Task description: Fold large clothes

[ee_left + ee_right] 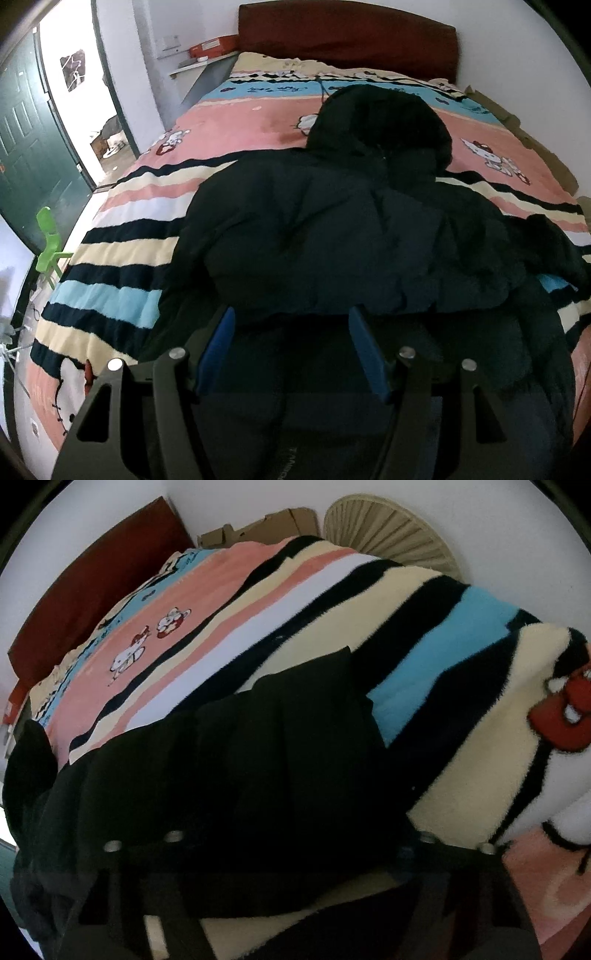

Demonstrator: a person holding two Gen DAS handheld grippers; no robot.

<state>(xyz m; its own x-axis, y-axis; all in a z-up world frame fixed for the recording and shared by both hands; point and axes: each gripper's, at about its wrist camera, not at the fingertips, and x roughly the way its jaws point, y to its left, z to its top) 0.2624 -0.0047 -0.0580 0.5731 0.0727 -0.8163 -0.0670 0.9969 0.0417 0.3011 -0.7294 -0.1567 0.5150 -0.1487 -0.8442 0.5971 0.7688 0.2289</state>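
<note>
A large black hooded jacket [314, 229] lies on the striped cartoon blanket [122, 258] of a bed, its hood [380, 122] toward the headboard. My left gripper [291, 321] is open, its blue pads [218, 347] apart just over the jacket's near hem. In the right wrist view the jacket [258, 746] fills the lower middle and drapes over my right gripper [269, 834]; its fingers are hidden under the black cloth, so its state does not show.
A dark red headboard [347, 33] stands at the far end. A green door [26, 147] and green plastic chair [50, 243] are left of the bed. Cardboard [258, 524] and a beige fan grille [391, 531] lean on the wall on the right.
</note>
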